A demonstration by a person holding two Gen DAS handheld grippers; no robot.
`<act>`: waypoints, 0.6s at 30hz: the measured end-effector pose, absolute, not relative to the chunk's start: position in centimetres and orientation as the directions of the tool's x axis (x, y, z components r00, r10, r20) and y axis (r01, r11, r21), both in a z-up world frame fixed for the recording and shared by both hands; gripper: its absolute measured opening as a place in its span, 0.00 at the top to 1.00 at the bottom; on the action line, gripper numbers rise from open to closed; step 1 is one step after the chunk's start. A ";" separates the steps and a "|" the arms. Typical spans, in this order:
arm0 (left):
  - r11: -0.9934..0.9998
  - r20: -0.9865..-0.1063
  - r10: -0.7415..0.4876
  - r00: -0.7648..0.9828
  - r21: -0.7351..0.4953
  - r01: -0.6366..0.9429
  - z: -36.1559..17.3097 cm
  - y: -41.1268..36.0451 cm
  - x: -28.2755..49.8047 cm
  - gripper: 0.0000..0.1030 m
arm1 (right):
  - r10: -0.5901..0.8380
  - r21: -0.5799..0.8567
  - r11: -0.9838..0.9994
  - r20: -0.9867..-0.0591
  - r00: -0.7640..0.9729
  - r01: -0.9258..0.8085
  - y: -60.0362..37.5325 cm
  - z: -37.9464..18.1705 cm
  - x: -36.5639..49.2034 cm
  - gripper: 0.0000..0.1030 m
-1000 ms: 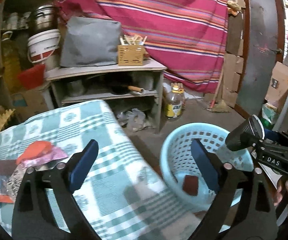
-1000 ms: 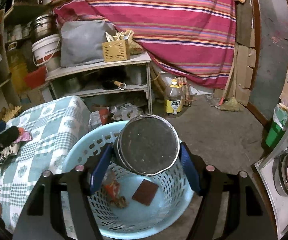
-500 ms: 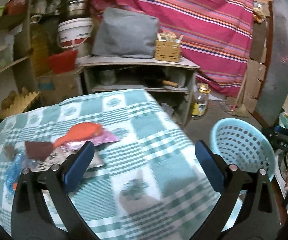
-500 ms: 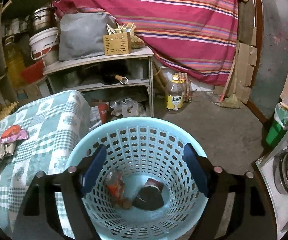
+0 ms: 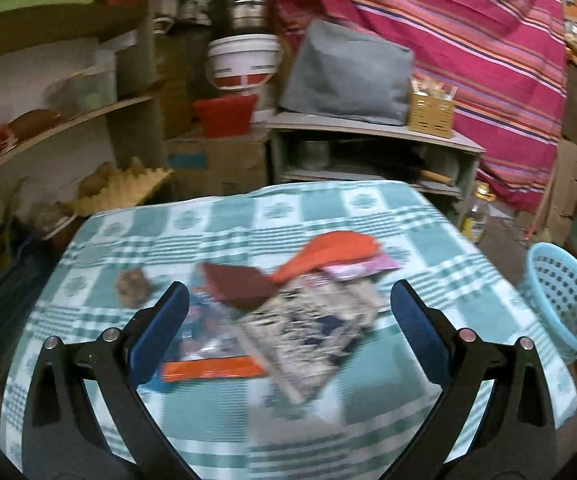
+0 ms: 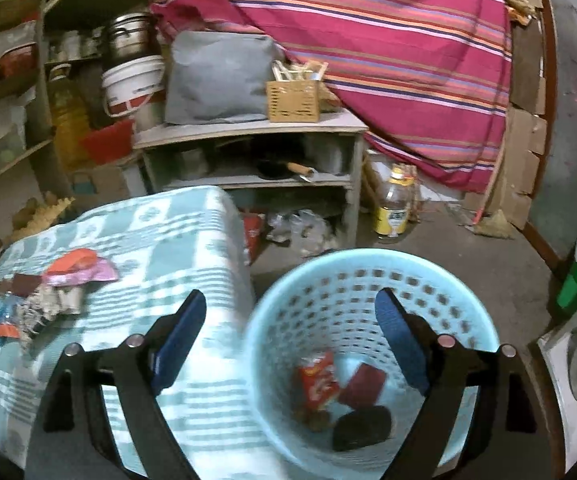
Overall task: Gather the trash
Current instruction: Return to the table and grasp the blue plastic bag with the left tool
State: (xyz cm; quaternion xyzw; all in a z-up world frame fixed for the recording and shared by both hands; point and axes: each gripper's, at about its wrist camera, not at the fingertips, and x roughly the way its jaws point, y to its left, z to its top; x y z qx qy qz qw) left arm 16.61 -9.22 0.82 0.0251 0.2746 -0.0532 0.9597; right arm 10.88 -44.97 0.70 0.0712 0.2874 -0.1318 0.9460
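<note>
The left gripper (image 5: 288,316), jaws wide and empty above the wrappers (image 5: 308,320), could snag the slack desk (image 5: 368,420) cloth instead.

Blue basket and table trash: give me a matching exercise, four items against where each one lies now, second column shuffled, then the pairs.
Things:
1. red snack packet
2. orange wrapper
3. oil bottle
4. wooden box

Places:
A. on the shelf unit's top
B. on the checked tablecloth
C. inside the blue basket
D. on the floor by the shelf unit

Pairs: 1-C, 2-B, 3-D, 4-A
</note>
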 end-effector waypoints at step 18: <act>0.999 -0.610 0.033 0.792 -0.009 -0.048 -3.9 4.4 17.7 0.05 | -0.165 -0.006 0.980 -0.572 0.804 0.197 -31.7 0.0 16.1 0.07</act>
